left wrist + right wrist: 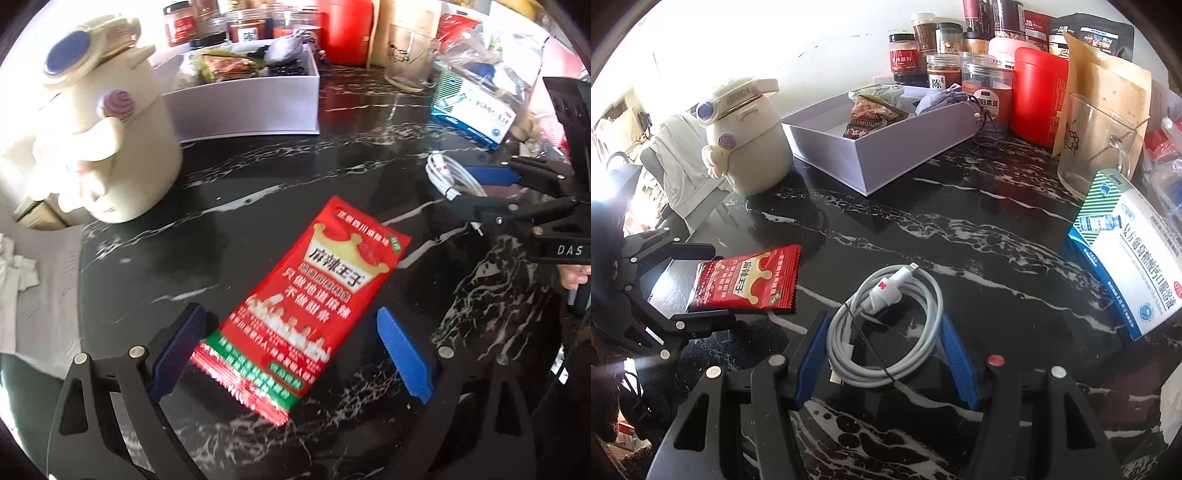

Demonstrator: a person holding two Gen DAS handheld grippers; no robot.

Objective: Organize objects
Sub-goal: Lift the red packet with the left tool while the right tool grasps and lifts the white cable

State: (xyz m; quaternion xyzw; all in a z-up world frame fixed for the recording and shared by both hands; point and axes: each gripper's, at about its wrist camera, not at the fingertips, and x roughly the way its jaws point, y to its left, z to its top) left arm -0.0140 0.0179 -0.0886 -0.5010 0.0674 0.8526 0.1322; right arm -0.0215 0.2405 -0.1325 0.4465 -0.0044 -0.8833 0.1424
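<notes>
Currently, left gripper (291,354) fingers straddle the red snack packet (306,306) ungripped; right gripper (886,354) fingers enclose the coiled white cable (886,332), contact undeterminable, packet at 9 o'clock.

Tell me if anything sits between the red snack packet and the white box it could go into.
Nothing visible does. Bare black marble countertop runs from the red snack packet to the white box; the cream jar stands off to one side.
</notes>
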